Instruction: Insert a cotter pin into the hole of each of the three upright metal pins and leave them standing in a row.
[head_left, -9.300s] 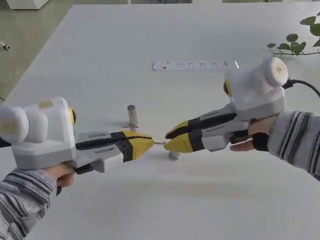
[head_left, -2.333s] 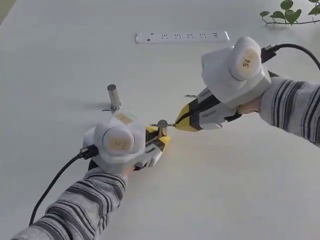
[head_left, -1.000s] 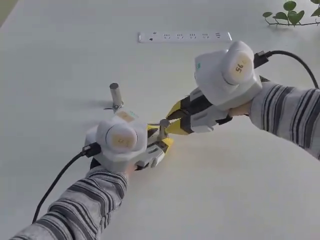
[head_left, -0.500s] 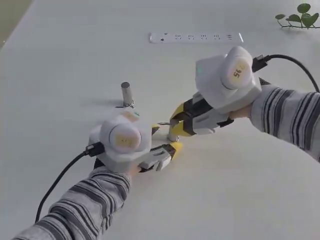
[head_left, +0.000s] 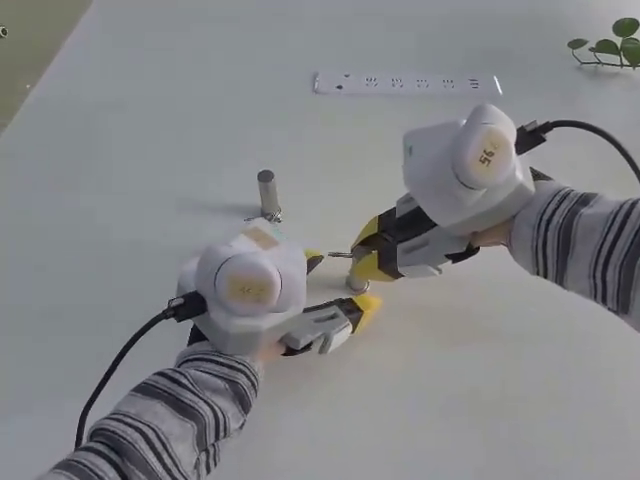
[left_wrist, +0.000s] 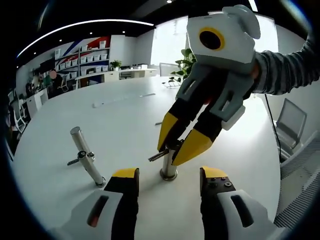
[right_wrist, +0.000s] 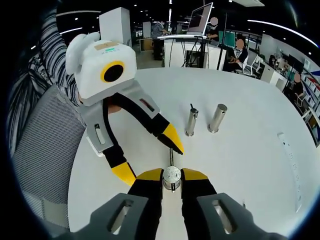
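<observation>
The metal pin (left_wrist: 168, 171) stands upright mid-desk (head_left: 200, 100), a cotter pin (left_wrist: 157, 156) jutting sideways near its top. The right gripper (right_wrist: 171, 176) has its fingers pinching the pin's top. The left gripper (head_left: 341, 280) holds its fingers spread wide either side of the base. A second pin (head_left: 266, 190), carrying its own cotter pin, stands nearby.

Orange digits on the right gripper (head_left: 362, 256) housing look like 56, not surely.

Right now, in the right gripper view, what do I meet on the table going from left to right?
left tool → metal pin with a cotter pin → bare metal pin → power strip. The third metal pin, gripped by the right tool, overlaps the left tool, so it is left out.
</observation>
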